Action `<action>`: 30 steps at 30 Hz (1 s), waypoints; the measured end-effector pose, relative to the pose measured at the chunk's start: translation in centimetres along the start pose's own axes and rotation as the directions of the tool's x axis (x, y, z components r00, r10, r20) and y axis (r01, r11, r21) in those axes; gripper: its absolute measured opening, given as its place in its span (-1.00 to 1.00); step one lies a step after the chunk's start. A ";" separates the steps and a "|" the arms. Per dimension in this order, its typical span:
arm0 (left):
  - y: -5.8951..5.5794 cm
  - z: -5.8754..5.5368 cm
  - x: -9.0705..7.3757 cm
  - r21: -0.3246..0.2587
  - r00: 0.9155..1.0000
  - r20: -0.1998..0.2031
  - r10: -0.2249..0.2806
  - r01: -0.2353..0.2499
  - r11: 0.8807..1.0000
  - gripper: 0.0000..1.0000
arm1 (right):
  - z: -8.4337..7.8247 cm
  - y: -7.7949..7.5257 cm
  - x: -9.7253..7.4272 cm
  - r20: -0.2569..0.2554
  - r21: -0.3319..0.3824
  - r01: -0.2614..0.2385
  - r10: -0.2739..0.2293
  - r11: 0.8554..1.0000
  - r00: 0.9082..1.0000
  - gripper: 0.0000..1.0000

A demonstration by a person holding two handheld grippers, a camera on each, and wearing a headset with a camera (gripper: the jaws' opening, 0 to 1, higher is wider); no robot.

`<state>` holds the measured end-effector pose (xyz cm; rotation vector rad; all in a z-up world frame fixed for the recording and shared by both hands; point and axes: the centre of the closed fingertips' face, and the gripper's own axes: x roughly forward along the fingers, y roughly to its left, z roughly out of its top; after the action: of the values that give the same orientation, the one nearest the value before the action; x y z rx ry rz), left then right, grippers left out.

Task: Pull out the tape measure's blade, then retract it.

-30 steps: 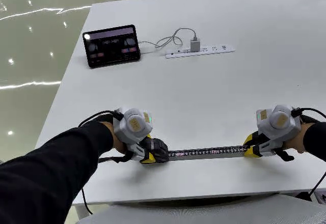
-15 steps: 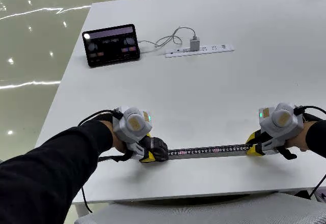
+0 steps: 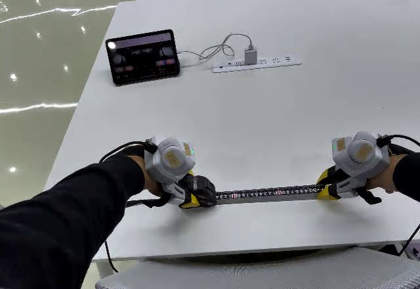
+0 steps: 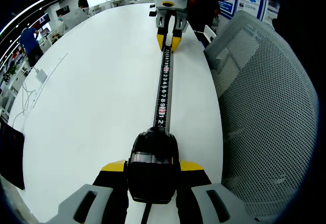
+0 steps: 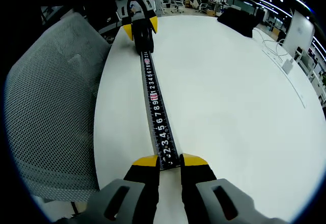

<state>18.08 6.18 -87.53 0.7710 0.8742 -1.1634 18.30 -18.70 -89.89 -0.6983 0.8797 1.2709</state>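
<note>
The left gripper (image 4: 153, 166) has its jaws clamped around the tape measure case (image 3: 202, 190) on the white surface (image 3: 262, 118). The right gripper (image 5: 168, 161) pinches the tip of the blade (image 3: 269, 194), which lies stretched between them.

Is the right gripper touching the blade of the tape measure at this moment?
Touching. The right gripper view shows the right gripper with both yellow jaw tips pressed against the end of the blade.

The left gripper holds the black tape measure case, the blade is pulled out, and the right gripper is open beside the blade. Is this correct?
Not quite: the right gripper is shut on the end of the blade, as the right gripper view shows. The rest is correct.
</note>
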 end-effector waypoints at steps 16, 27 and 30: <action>0.5 0.0 -0.2 0.013 1.000 -0.008 -0.016 0.016 1.000 -0.39 | 0.3 -0.4 0.2 -0.023 -0.044 0.003 -0.004 0.999 1.000 -0.78; 1.7 -0.9 -0.5 0.043 0.999 -0.042 0.004 -0.002 0.999 -0.39 | 1.3 -0.9 0.8 -0.005 -0.046 0.006 -0.007 0.999 1.000 -0.78; 1.7 -0.9 -0.5 0.048 0.999 -0.041 0.008 -0.006 0.999 -0.39 | 1.3 -0.9 0.8 0.002 -0.033 0.006 -0.006 0.999 1.000 -0.77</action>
<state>19.50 7.58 -87.41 0.8392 0.8800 -1.1692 19.46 -17.39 -89.94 -0.7256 0.8561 1.2826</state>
